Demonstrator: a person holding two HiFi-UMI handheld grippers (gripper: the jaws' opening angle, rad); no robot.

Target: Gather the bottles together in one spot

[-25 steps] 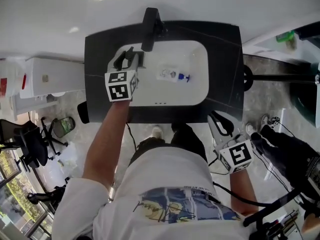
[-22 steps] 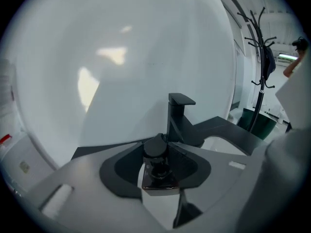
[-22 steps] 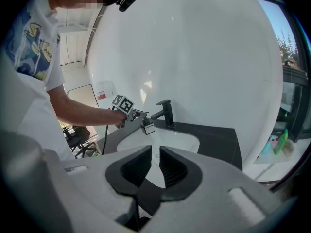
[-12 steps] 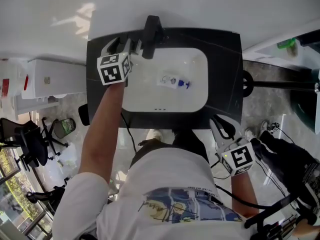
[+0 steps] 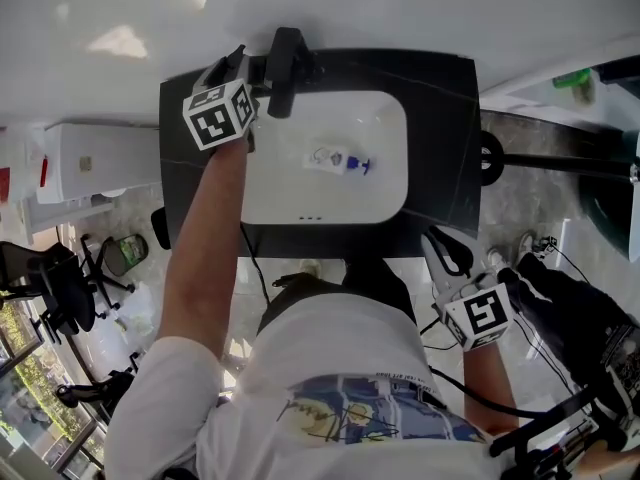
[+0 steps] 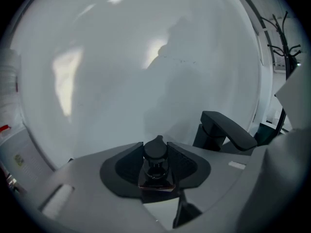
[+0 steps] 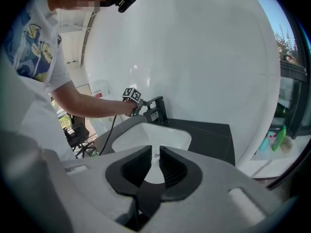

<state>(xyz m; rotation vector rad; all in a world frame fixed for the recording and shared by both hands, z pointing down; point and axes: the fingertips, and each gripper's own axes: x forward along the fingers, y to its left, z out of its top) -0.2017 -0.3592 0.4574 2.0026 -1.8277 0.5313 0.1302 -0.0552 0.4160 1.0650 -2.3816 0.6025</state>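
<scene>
Black is the tabletop (image 5: 445,138), and set into it is 1 white sink (image 5: 290,183) with 1 black faucet (image 5: 283,68) standing at its far rim, against a white wall.

2 bottles show. 1 is a small dark bottle (image 6: 155,178) with a round black cap. It sits upright between the jaws of the left hand-held gripper (image 6: 156,154), whose ribbed pads press on the cap from both sides. These jaws have just been closing, with this bottle between them, and they stand only as far apart as the cap is wide. In the head view this hand-held gripper is over the far left corner of the tabletop, just beside the faucet on its left. Whether the bottle's base touches the tabletop I cannot tell. The left gripper view shows the faucet to the right of the held bottle and the white wall behind both.

The other is a small pale bottle (image 5: 335,157) with a blue cap. It lies on its side on the sink floor, a little beyond the middle, cap toward the right, well apart from the held one.

The right hand-held gripper (image 7: 155,161) hangs off the near right corner of the tabletop, beside the person's body. Its 2 jaws stand a narrow gap apart with nothing between them, and the sink shows through the gap.
</scene>
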